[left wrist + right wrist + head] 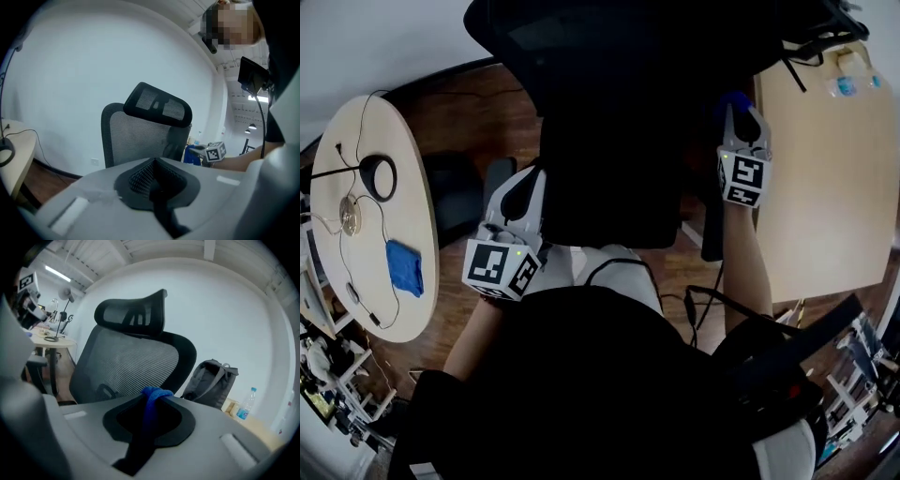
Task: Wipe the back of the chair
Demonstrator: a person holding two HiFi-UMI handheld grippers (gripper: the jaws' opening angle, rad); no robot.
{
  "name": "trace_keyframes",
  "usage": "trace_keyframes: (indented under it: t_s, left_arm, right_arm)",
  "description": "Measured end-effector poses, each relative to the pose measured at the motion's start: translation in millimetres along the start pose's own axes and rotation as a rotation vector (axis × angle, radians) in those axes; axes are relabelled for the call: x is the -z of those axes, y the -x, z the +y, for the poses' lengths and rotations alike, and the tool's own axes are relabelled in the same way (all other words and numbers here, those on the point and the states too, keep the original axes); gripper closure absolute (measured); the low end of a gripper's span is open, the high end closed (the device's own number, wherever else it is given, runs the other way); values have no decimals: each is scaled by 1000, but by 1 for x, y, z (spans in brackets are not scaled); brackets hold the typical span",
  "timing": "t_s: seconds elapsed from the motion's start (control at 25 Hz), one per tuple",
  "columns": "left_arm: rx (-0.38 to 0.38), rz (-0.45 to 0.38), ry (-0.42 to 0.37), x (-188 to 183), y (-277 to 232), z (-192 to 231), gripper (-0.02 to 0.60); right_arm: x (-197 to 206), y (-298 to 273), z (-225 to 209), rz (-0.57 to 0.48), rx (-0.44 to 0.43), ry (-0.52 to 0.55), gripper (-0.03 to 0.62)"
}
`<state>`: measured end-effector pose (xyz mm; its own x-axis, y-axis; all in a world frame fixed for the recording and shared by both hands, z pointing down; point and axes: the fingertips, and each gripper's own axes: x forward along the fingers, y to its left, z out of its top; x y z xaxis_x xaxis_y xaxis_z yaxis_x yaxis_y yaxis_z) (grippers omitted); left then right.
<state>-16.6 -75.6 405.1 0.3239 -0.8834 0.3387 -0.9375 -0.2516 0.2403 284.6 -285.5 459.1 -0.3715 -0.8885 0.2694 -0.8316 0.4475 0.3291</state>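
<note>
The black office chair (609, 141) stands right in front of me. Its grey mesh back (136, 138) and headrest (157, 104) fill the left gripper view, and the mesh back (129, 364) also fills the right gripper view. My right gripper (742, 120) is at the chair's right side, shut on a blue cloth (152, 399) that bunches up between its jaws (733, 99). My left gripper (523, 192) hangs at the chair's left side, short of the back. Its jaws are together with nothing in them (154, 180).
A round table (403, 309) at the left carries a second blue cloth (405, 267), a headset (377, 176) and cables. A wooden desk (825, 187) stands at the right. A grey backpack (211, 379) and a water bottle (246, 404) are behind the chair.
</note>
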Motion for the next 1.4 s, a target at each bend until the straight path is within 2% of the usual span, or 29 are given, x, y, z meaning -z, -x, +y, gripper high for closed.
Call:
trace_keyframes:
  t_s: [0.16,0.28,0.48,0.56,0.72,1.0,1.2,1.4]
  left_arm:
    - [-110,12,23,7,3,14,575]
    - [-174,31,45,23,16,32,575]
    - [-275,20,136,32,35,65,575]
    - [-297,13,160,35,38,73,575]
    - [-289,16,147,36,41,83,575]
    - [-336,29,198,44,59,120,575]
    - [-373,-15,313,51,78,149,575]
    - [-397,-2,320,62,112,171,575]
  right_arm:
    - [16,-43,-10,-4,8,58,548]
    - [17,-49,-2,-22,27,70,548]
    - [8,-59,20,-40,30,86,546]
    - [5,-65,32,-51,25,87,547]
    - [-6,-79,64,-77,0,86,547]
    - [-42,-106,158,-122,-151,101,546]
    - [-73,-127,245,-173,-319,173,546]
    - [-95,-138,328,-202,-444,238,546]
